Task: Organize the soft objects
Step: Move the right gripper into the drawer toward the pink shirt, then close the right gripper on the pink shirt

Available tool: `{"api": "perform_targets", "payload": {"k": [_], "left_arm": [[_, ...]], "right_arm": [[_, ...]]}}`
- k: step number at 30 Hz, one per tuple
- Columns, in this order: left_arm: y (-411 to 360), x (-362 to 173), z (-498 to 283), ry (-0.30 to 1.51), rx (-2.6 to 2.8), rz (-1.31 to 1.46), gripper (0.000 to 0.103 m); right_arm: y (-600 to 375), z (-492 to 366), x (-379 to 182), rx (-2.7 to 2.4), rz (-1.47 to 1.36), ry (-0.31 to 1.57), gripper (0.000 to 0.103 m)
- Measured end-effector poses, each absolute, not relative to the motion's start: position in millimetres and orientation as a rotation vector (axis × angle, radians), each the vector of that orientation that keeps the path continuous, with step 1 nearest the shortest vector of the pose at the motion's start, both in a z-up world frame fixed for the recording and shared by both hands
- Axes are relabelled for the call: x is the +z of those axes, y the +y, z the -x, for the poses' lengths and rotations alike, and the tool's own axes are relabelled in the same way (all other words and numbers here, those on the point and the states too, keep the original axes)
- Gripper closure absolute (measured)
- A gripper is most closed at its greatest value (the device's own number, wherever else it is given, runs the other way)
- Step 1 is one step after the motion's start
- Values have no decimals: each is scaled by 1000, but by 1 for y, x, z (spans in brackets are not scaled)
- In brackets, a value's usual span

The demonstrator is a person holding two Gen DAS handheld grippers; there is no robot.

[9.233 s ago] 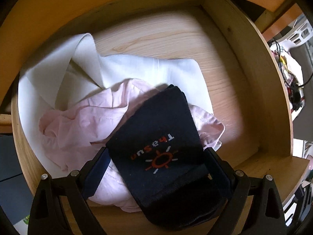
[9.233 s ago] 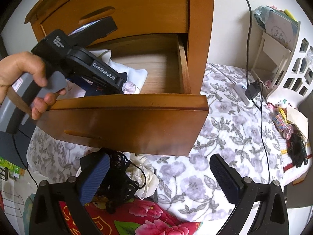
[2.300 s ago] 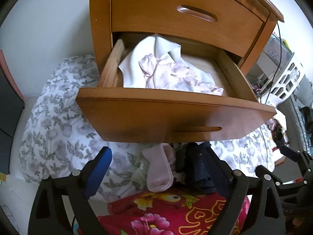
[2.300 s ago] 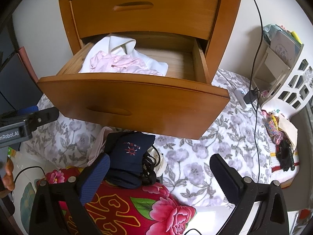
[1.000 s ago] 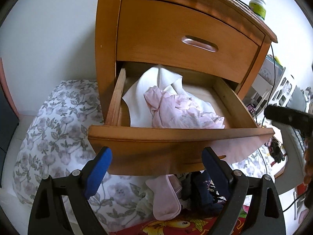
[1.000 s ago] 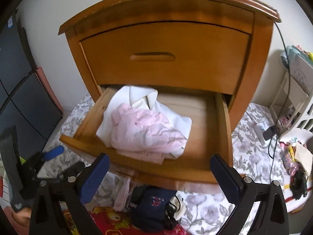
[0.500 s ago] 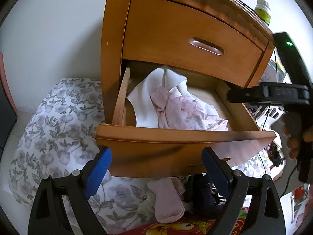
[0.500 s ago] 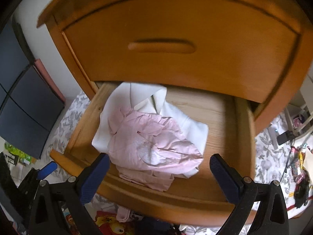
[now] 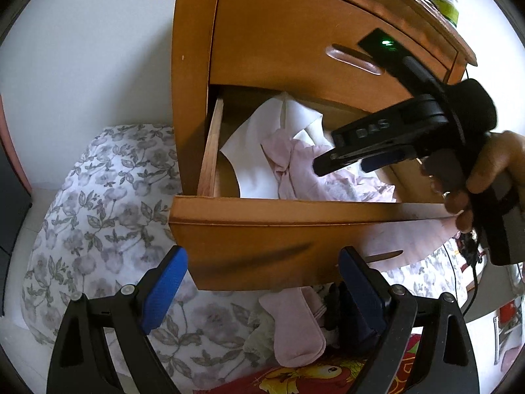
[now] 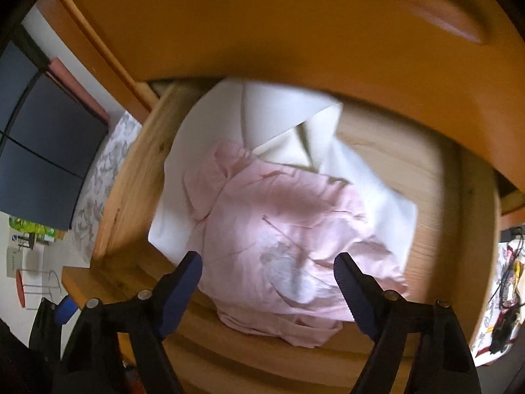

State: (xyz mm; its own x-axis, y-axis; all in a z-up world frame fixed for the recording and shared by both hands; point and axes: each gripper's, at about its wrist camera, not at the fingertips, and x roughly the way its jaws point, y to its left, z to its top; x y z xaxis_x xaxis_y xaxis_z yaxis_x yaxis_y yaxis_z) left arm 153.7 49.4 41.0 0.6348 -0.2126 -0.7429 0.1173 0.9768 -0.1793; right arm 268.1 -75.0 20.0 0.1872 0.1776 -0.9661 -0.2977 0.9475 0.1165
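Inside drawer (image 10: pixel 423 246), crumpled pink garment (image 10: pixel 288 236), white cloth (image 10: pixel 279 115)

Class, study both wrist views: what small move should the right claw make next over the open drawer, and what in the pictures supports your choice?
Probably lower a little further and finish closing on the pink garment. The right claw hangs over the drawer, pointing down at that crumpled cloth lying on the white fabric; its jaws are closing, with the pads not yet pressing on it. The left claw waits open outside.
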Motion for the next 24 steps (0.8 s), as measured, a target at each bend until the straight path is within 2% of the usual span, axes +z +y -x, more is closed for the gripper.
{"api": "perform_targets", "payload": {"k": [14,24], "left_arm": [[57,30,-159,904,-184,135,10],[60,27,-161,922,-182,144,10]], "right_arm": [[-35,-289,-16,285,175,1436,21],[-48,-294,-24,198,237,1440,30]]}}
